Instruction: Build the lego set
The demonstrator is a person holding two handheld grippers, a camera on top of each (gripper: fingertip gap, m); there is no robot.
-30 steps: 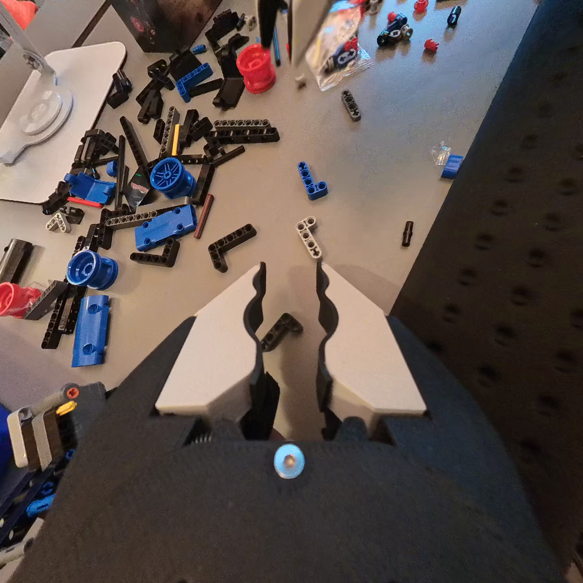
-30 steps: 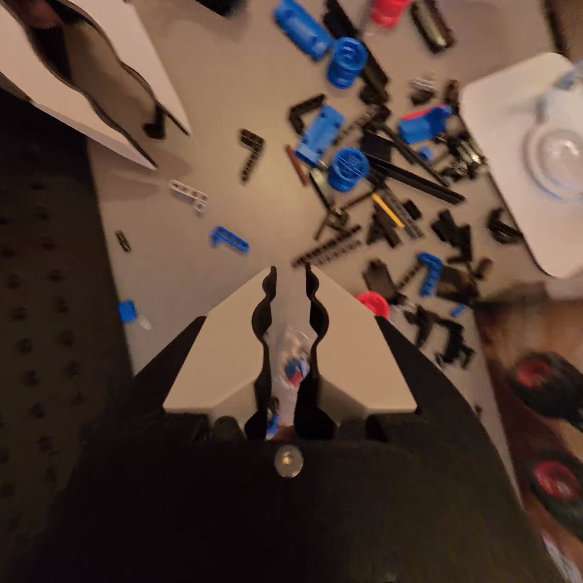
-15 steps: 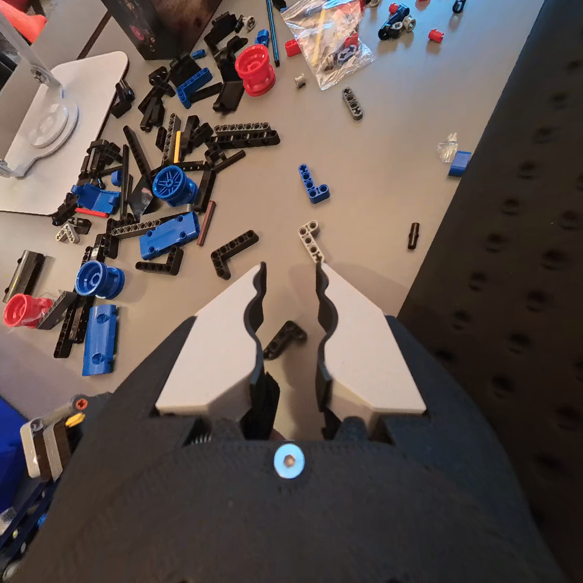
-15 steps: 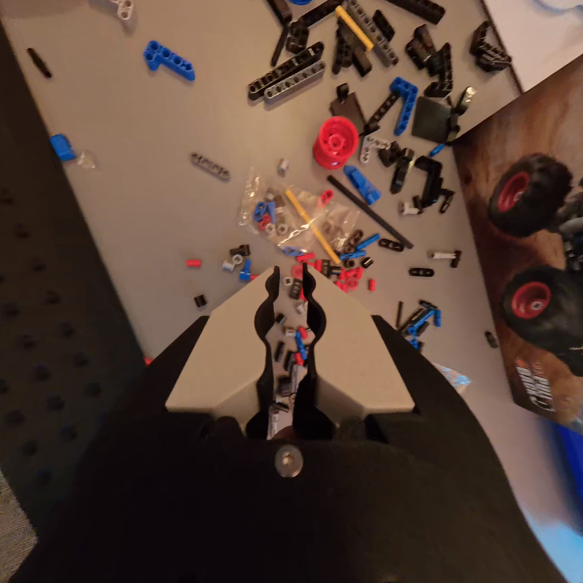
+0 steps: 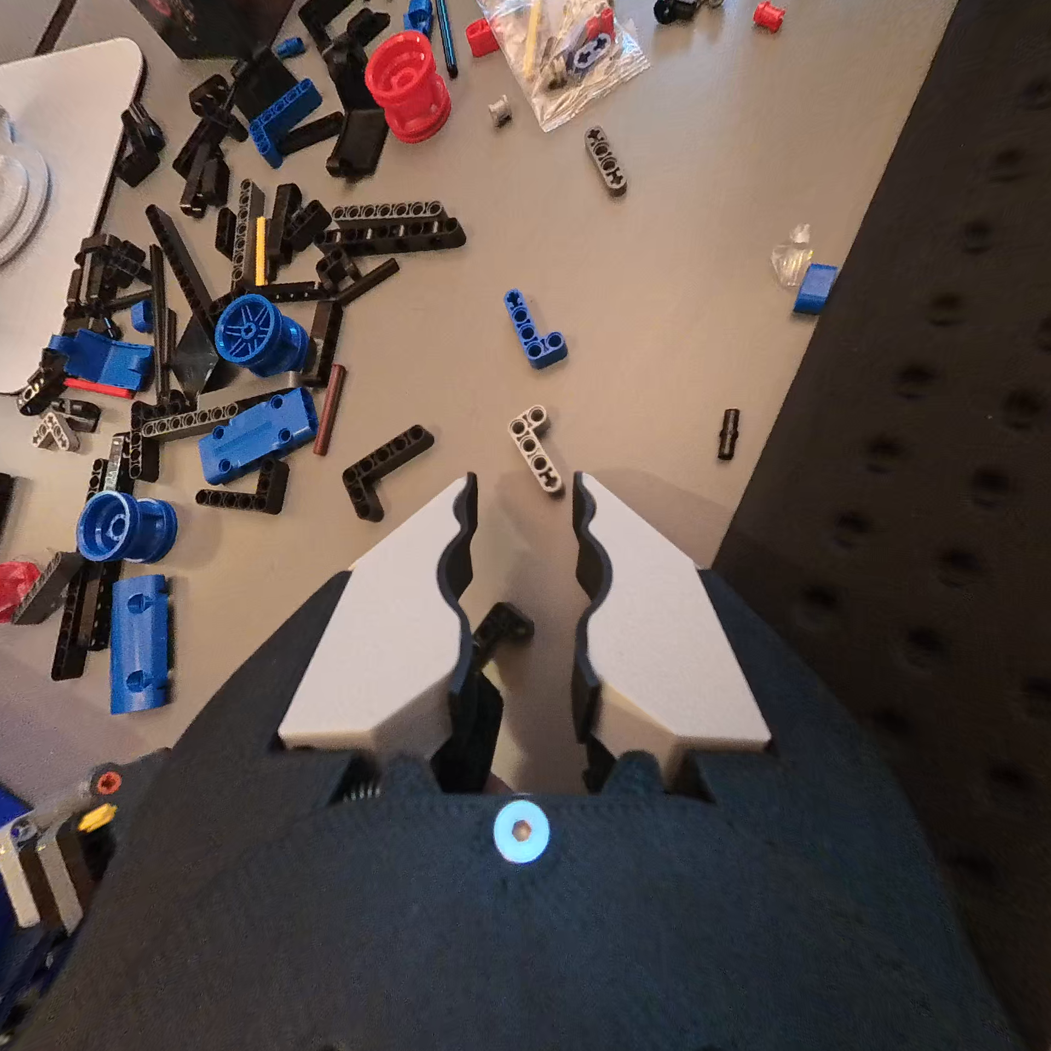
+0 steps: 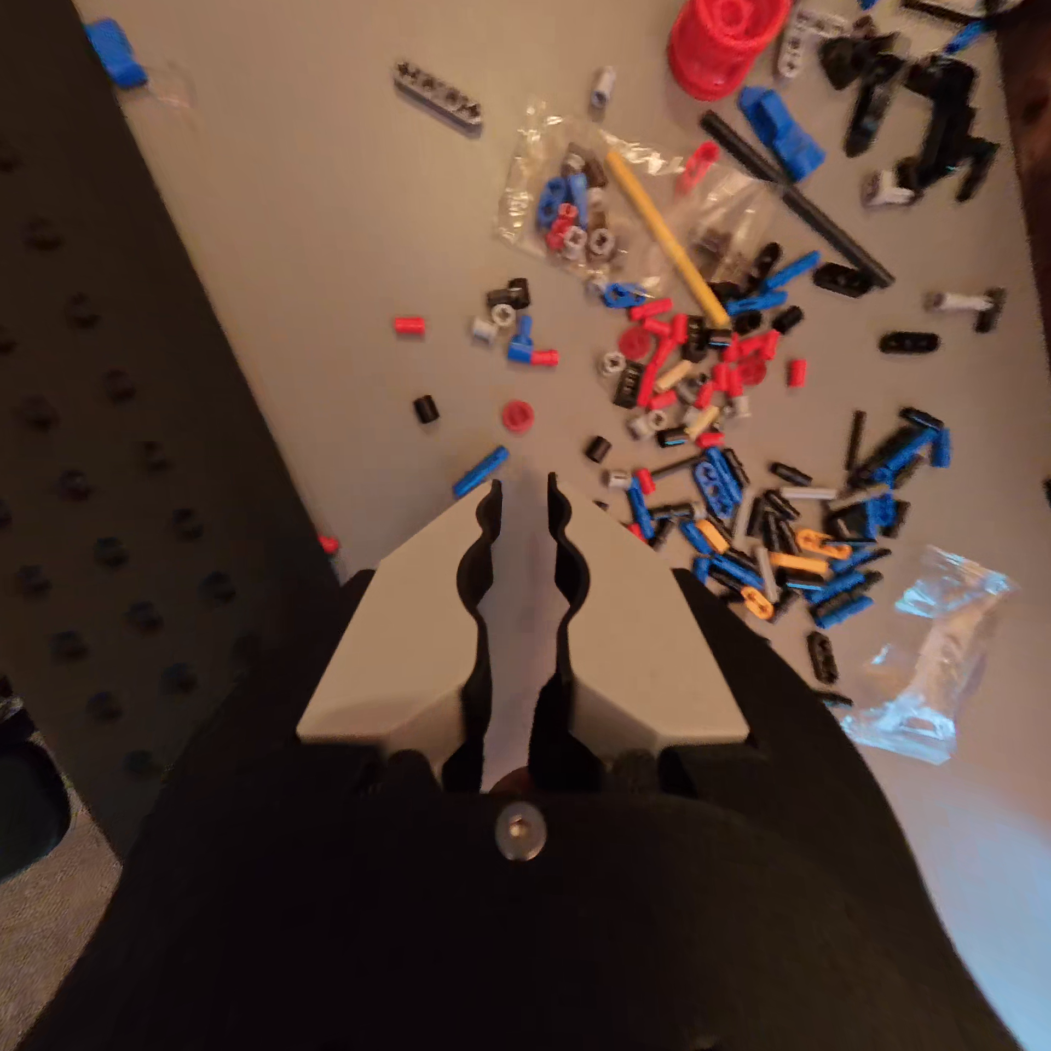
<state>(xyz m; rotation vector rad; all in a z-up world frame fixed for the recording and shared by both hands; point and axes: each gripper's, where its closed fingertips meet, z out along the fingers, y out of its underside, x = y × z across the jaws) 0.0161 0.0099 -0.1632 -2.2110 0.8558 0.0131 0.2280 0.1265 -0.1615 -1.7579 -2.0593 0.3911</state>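
Loose Lego Technic parts lie on a grey table [image 5: 654, 239]. My left gripper [image 5: 523, 480] is open and empty, low over the table. A small black bent piece [image 5: 503, 623] lies on the table between its fingers. A grey L beam [image 5: 534, 449] lies just past its tips, with a blue L beam [image 5: 532, 332] and a black L beam [image 5: 387, 469] nearby. My right gripper [image 6: 523, 482] is empty, with only a narrow gap between its jaws. It hovers beside a heap of small pins and bushes [image 6: 682, 369]. A blue pin [image 6: 480, 471] lies at its left fingertip.
A dark perforated mat borders the table [image 5: 910, 512] [image 6: 114, 455]. Blue wheels [image 5: 259, 335], a red wheel [image 5: 406, 85] and black beams [image 5: 392, 227] crowd the left. A parts bag [image 6: 597, 210], an empty bag [image 6: 932, 654] and a partly built assembly [image 5: 51, 876] also show.
My right gripper swung away from the beams and the left gripper to the heap of small pins and came lower. My left gripper barely moved.
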